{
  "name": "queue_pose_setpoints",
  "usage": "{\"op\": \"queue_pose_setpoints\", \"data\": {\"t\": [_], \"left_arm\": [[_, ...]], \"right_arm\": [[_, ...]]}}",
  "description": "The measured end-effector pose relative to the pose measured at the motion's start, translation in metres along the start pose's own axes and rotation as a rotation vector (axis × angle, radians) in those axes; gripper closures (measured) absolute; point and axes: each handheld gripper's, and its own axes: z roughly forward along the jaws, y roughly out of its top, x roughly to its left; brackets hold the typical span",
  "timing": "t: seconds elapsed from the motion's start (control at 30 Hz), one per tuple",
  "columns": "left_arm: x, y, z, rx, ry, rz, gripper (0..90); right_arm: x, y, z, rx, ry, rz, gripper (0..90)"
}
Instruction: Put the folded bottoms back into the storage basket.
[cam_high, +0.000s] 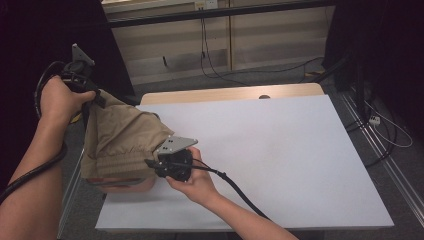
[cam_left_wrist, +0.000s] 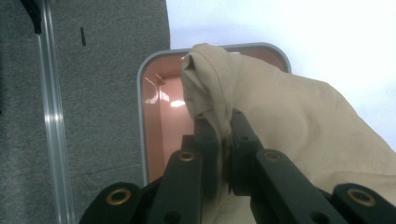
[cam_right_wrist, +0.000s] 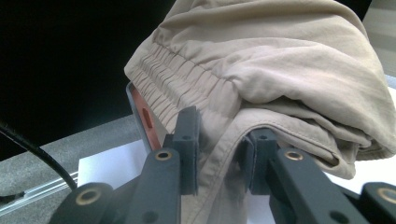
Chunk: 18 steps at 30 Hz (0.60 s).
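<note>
With both tongs, left (cam_left_wrist: 223, 140) and right (cam_right_wrist: 224, 154), clamped on the folded beige cloth garment (cam_high: 122, 135) hanging over the pink metal-rimmed tray (cam_left_wrist: 156, 121) at the white worktop (cam_high: 280, 150) edge, an uneven release could drape 1 side outside the rim.

Pink tray (cam_left_wrist: 154, 121) largely hidden under beige garment (cam_left_wrist: 289, 121); tray contents not visible.
</note>
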Motion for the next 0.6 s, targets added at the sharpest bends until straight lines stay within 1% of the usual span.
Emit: {"op": "queue_pose_setpoints", "data": {"t": [0.07,0.1,0.17,0.2,0.27,0.3,0.33,0.37,0.43,0.47,0.5,0.53,0.6], "left_arm": [[0.001,0.0,0.0,0.002,0.002,0.002,84.9],[0.002,0.0,0.0,-0.004,0.005,-0.001,84.9],[0.004,0.0,-0.001,-0.002,0.004,-0.007,84.9],[0.006,0.0,-0.001,-0.001,0.009,-0.001,84.9],[0.008,-0.001,-0.001,-0.006,0.008,-0.012,84.9],[0.01,-0.001,0.0,-0.009,0.014,-0.008,84.9],[0.011,-0.001,0.0,-0.004,0.012,-0.013,84.9],[0.013,-0.001,0.001,-0.005,0.014,-0.019,84.9],[0.016,0.0,0.001,0.0,0.023,-0.016,84.8],[0.016,0.0,0.002,-0.006,0.031,-0.024,84.9],[0.018,0.0,0.001,-0.003,0.029,-0.018,84.8],[0.019,0.0,0.001,-0.005,0.034,-0.02,84.8],[0.023,-0.001,0.002,-0.012,0.037,-0.032,84.8]], "right_arm": [[0.001,0.0,0.002,0.001,0.006,0.0,71.3],[0.001,0.0,0.003,0.001,0.009,0.001,71.2],[0.001,0.0,0.004,0.001,0.012,-0.002,71.2],[0.001,0.0,0.006,0.0,0.014,0.0,71.2],[0.002,0.001,0.009,0.001,0.017,-0.003,71.2],[0.003,0.001,0.01,0.002,0.019,-0.001,71.1],[0.004,0.001,0.012,0.003,0.021,-0.005,71.1],[0.004,0.002,0.014,0.001,0.024,-0.007,71.1],[0.005,0.002,0.017,0.002,0.034,-0.003,71.1],[0.006,0.003,0.02,0.001,0.036,-0.005,71.1],[0.007,0.003,0.023,0.003,0.039,-0.008,71.2],[0.007,0.004,0.026,0.001,0.045,-0.009,71.1],[0.009,0.005,0.031,0.003,0.046,-0.014,71.1]]}}
